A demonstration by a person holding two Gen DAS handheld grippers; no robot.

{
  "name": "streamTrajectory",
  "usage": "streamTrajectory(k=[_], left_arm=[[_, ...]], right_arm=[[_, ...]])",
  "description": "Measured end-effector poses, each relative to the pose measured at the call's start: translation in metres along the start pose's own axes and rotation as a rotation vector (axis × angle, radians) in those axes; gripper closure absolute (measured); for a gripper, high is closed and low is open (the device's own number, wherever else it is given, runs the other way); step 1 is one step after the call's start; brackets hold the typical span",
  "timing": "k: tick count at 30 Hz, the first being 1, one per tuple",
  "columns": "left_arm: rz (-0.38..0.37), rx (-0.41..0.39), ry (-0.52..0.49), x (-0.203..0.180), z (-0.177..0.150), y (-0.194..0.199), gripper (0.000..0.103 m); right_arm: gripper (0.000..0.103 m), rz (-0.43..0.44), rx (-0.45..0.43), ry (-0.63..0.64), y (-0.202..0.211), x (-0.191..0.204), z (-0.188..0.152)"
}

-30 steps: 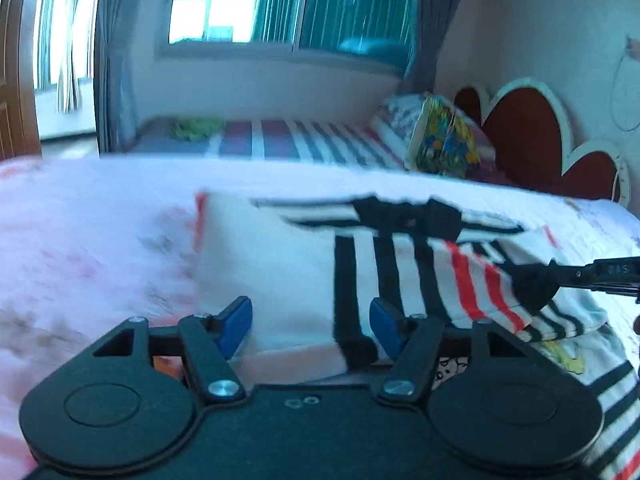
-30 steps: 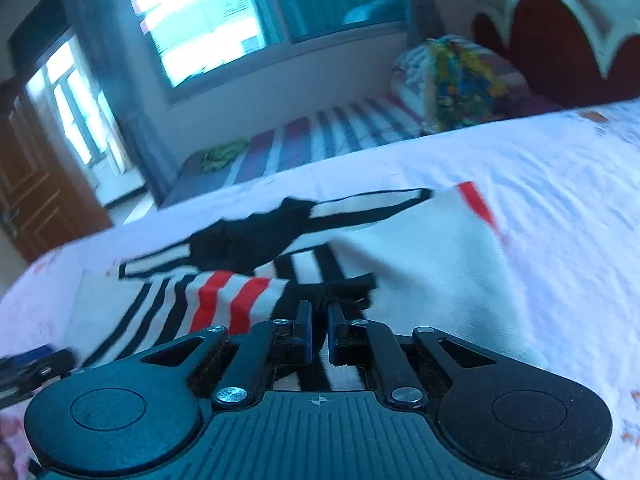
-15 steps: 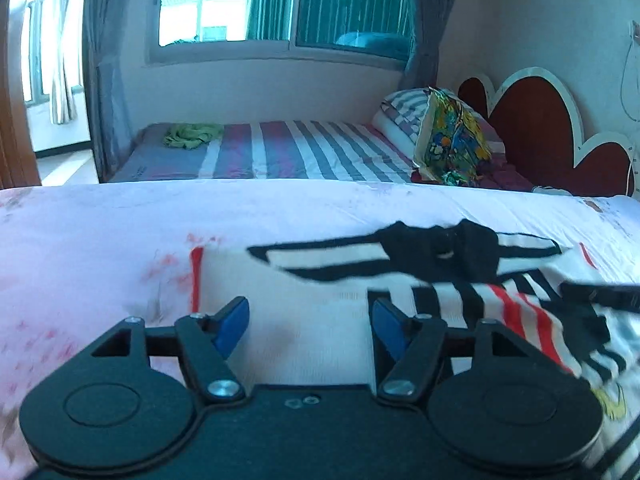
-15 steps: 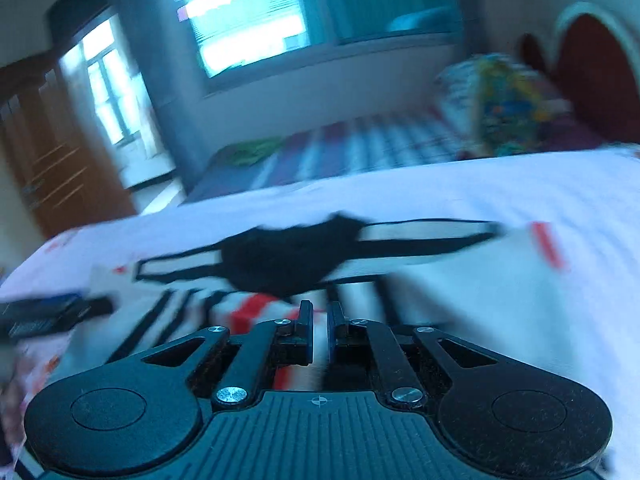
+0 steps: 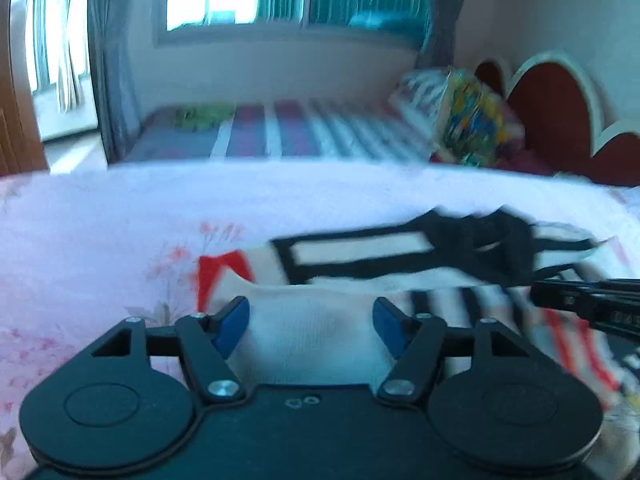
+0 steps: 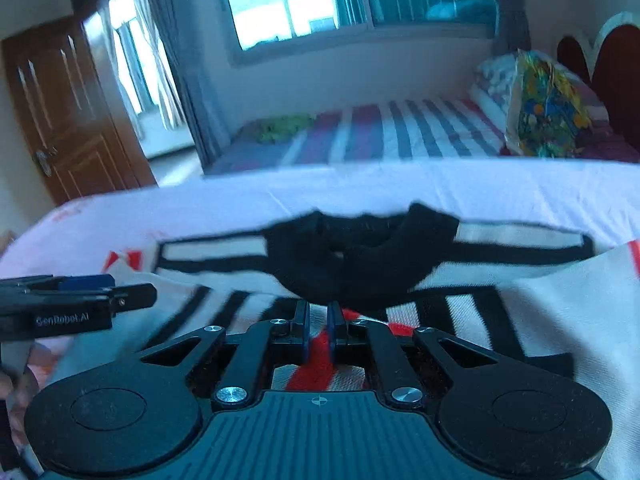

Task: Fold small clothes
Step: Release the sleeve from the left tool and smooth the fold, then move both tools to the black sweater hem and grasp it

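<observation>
A small white shirt (image 5: pixel 360 256) with black and red stripes and a black collar (image 6: pixel 360 256) lies partly folded on the pink floral bed (image 5: pixel 100 232). My left gripper (image 5: pixel 310 324) is open, its blue pads either side of a white fold of the shirt. My right gripper (image 6: pixel 318 332) is shut on the shirt's striped cloth just below the collar. The right gripper also shows at the right edge of the left wrist view (image 5: pixel 588 300); the left gripper shows at the left of the right wrist view (image 6: pixel 76 304).
A second bed with a striped cover (image 6: pixel 400 132) and a colourful pillow (image 6: pixel 548 108) stands beyond, below a window. A red headboard (image 5: pixel 552 112) is at the right. A wooden door (image 6: pixel 68 112) is at the left.
The left gripper, open throughout, has drawn back and the white fold now lies flatter between its pads. The right gripper stayed shut on the cloth and swung toward the shirt's middle, under the collar.
</observation>
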State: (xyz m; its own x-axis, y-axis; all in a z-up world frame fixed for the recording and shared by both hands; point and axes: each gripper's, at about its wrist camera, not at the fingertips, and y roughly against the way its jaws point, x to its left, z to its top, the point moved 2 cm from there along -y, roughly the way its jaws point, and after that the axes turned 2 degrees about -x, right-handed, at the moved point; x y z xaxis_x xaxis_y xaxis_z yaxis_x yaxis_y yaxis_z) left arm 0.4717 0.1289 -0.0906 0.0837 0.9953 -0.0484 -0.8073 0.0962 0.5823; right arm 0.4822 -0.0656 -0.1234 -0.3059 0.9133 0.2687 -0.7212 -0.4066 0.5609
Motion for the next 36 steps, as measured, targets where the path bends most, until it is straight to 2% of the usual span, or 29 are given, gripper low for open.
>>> streamTrajectory(k=[2, 5, 8, 11, 13, 16, 20, 23, 25, 28, 30, 31, 32, 34, 36], left_arm=[[-0.043, -0.034, -0.02, -0.019, -0.005, 0.014, 0.028], [-0.08, -0.013, -0.056, -0.049, -0.019, 0.014, 0.027], [-0.035, 0.035, -0.088, -0.058, -0.035, 0.005, 0.027], [-0.003, 0.045, -0.043, -0.04, -0.042, 0.013, 0.026], [0.045, 0.04, -0.046, -0.029, -0.045, 0.022, 0.025], [0.06, 0.04, -0.026, -0.019, -0.052, 0.029, 0.025], [0.092, 0.035, -0.021, -0.033, -0.044, 0.038, 0.032], [0.04, 0.017, -0.039, -0.059, -0.042, 0.044, 0.03], [0.037, 0.019, -0.075, -0.076, -0.044, 0.041, 0.029], [0.053, 0.042, -0.076, -0.086, -0.05, 0.036, 0.028], [0.073, 0.051, -0.049, -0.083, -0.053, 0.037, 0.028], [0.078, 0.051, -0.037, -0.083, -0.053, 0.038, 0.027], [0.092, 0.054, -0.034, -0.082, -0.054, 0.039, 0.027], [0.115, 0.061, -0.038, -0.084, -0.055, 0.041, 0.027], [0.132, 0.056, -0.019, -0.086, -0.055, 0.041, 0.028]], right_arm=[[0.096, 0.014, 0.019, -0.01, 0.004, 0.003, -0.005], [0.097, 0.013, 0.056, -0.001, 0.004, 0.008, -0.014], [0.097, -0.03, 0.042, 0.016, 0.011, 0.004, -0.021], [0.097, -0.098, 0.024, 0.006, 0.032, -0.019, -0.029], [0.097, -0.146, 0.012, 0.005, 0.05, -0.037, -0.034], [0.097, -0.179, 0.007, -0.011, 0.068, -0.059, -0.041], [0.096, -0.165, -0.026, -0.039, 0.087, -0.061, -0.037], [0.096, -0.117, -0.031, -0.026, 0.095, -0.049, -0.037], [0.096, -0.153, -0.023, -0.001, 0.094, -0.046, -0.039], [0.096, -0.186, -0.024, -0.093, 0.1, -0.066, -0.04], [0.083, -0.178, -0.015, -0.128, 0.104, -0.078, -0.041], [0.055, -0.171, -0.017, -0.134, 0.105, -0.082, -0.042], [0.043, -0.161, -0.026, -0.136, 0.106, -0.085, -0.042], [0.043, -0.112, -0.029, -0.14, 0.108, -0.089, -0.043], [0.053, -0.084, -0.016, -0.153, 0.106, -0.092, -0.045]])
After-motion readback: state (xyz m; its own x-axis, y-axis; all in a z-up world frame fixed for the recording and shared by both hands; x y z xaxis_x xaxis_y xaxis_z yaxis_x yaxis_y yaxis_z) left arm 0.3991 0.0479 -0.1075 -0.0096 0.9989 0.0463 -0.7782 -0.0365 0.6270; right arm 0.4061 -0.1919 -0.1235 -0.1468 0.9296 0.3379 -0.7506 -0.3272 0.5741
